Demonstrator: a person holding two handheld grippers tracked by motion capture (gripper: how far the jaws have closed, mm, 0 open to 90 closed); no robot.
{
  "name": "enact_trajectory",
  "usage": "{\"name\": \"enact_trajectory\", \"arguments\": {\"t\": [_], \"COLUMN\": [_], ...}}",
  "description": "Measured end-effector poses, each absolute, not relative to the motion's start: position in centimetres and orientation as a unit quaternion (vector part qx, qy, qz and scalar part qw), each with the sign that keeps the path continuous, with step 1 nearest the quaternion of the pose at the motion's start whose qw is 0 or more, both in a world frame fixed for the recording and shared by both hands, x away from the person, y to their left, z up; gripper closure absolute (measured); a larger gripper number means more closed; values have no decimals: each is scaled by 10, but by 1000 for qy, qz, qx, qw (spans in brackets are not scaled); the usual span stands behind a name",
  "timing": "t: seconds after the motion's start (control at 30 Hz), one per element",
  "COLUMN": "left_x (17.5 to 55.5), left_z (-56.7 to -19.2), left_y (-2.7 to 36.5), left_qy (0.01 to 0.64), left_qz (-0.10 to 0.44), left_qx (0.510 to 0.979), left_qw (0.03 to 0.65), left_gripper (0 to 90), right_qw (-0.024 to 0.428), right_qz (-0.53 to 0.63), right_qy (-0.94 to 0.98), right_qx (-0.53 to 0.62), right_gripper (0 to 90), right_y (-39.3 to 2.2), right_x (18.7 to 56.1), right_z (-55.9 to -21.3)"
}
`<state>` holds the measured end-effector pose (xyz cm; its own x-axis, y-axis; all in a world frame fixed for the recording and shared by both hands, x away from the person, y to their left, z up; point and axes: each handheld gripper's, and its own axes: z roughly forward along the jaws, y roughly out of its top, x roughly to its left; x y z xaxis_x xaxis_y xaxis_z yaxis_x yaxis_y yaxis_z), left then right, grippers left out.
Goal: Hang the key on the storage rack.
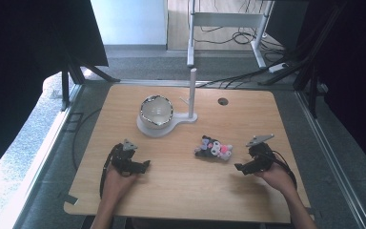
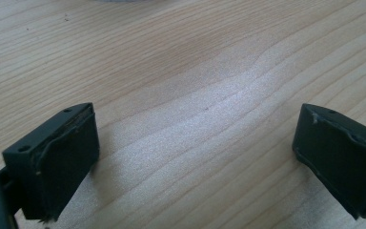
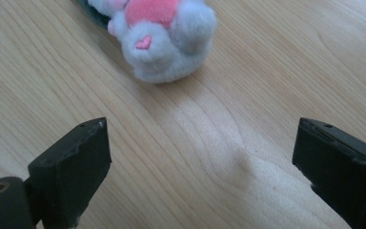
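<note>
1. Your left gripper [image 2: 190,152] sits jaws apart over bare table [image 1: 181,191].
2. Your right gripper [image 3: 200,162], jaws apart, faces the plush toy [image 3: 164,36], its top cut off.

A small plush toy [image 1: 213,147], white, pink and black, lies on the wooden table [image 1: 181,191] near the right gripper [image 1: 240,168].

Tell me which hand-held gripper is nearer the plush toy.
Right. The right hand-held gripper sits just right of the plush toy, jaws open and pointed at it, not touching. The left hand-held gripper is across the table to the toy's left, clearly farther off.
</note>
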<state>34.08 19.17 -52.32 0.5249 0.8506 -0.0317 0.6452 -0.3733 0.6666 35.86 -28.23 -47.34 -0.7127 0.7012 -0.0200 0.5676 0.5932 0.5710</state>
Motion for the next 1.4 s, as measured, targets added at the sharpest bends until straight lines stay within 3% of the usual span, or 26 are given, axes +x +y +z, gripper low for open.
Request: {"name": "enact_trajectory", "arguments": {"t": [1.07, 1.4], "left_x": [341, 341], "left_z": [-523, -523], "left_y": [192, 192], "left_qy": [460, 460], "left_qz": [161, 161], "left_qx": [813, 813], "left_qw": [319, 319], "left_gripper": [17, 17], "right_qw": [53, 35], "right_qz": [198, 127], "right_qy": [939, 964], "right_qx": [274, 232], "right_gripper": [100, 193], "right_y": [-227, -198], "right_x": [405, 426], "right_z": [-462, -462]}}
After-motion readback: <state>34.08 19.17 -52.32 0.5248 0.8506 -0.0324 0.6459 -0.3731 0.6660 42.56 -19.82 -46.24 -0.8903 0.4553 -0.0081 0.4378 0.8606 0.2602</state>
